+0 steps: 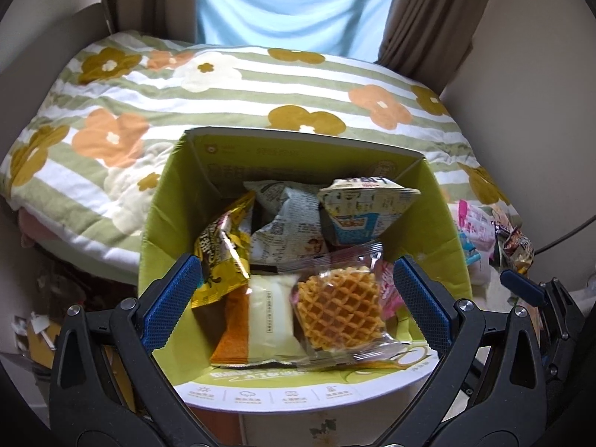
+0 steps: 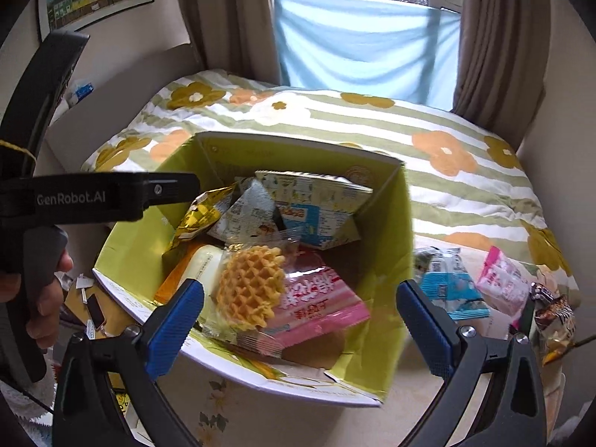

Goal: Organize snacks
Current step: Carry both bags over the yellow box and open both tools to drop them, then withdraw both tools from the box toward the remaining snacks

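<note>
A cardboard box [image 1: 428, 223] with a green inside stands on the bed and holds several snacks. In it are a waffle in clear wrap [image 1: 339, 305], a white packet [image 1: 272, 316], a yellow packet [image 1: 223, 257] and a blue-and-white carton pack [image 1: 357, 216]. My left gripper [image 1: 298, 298] hangs open over the box's near half, empty. In the right wrist view the waffle [image 2: 249, 290] lies on a pink packet [image 2: 320, 305] inside the box [image 2: 387, 223]. My right gripper [image 2: 301, 316] is open above them, with nothing between its pads.
Loose snacks lie on the flowered bedspread [image 2: 465, 193] right of the box: a blue-and-white packet [image 2: 447, 283], a pink one [image 2: 503, 283] and a brown-gold one [image 2: 555, 320]. A hand [image 2: 37, 298] holds the left gripper's body [image 2: 111, 197]. Curtains and a window stand behind the bed.
</note>
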`<action>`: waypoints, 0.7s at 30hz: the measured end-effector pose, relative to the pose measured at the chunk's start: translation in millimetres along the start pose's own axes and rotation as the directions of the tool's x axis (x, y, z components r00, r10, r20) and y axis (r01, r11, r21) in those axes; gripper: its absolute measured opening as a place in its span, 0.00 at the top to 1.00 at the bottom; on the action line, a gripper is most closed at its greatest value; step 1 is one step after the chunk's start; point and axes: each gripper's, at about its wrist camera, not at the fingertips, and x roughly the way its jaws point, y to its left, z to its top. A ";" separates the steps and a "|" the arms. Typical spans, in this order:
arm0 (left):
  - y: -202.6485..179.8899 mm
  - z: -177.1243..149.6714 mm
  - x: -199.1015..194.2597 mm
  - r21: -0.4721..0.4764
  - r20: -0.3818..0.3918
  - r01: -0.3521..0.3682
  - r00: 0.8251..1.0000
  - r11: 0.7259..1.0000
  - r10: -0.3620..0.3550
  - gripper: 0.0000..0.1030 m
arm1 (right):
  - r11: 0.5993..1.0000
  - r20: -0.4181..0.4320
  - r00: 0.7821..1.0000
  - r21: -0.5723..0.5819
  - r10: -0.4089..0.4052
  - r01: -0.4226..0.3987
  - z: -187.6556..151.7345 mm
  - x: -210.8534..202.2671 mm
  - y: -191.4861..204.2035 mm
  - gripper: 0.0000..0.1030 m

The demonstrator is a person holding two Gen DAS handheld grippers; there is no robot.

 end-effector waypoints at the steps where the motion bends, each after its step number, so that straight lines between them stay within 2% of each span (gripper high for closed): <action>1: -5.7 0.1 -0.5 0.004 0.001 0.005 1.000 1.000 -0.005 0.00 | 1.000 0.013 1.000 0.013 -0.007 0.007 -0.7 -5.1 -6.0 0.00; 10: -77.6 3.5 -1.1 0.037 0.014 0.037 0.999 0.999 -0.038 0.00 | 0.997 0.068 0.997 0.071 -0.046 0.041 -9.4 -39.9 -72.1 0.00; 21: -205.4 1.2 13.1 0.013 0.031 0.029 0.999 0.999 -0.030 0.00 | 0.998 0.076 0.997 0.062 -0.030 0.026 -19.4 -67.2 -191.7 0.00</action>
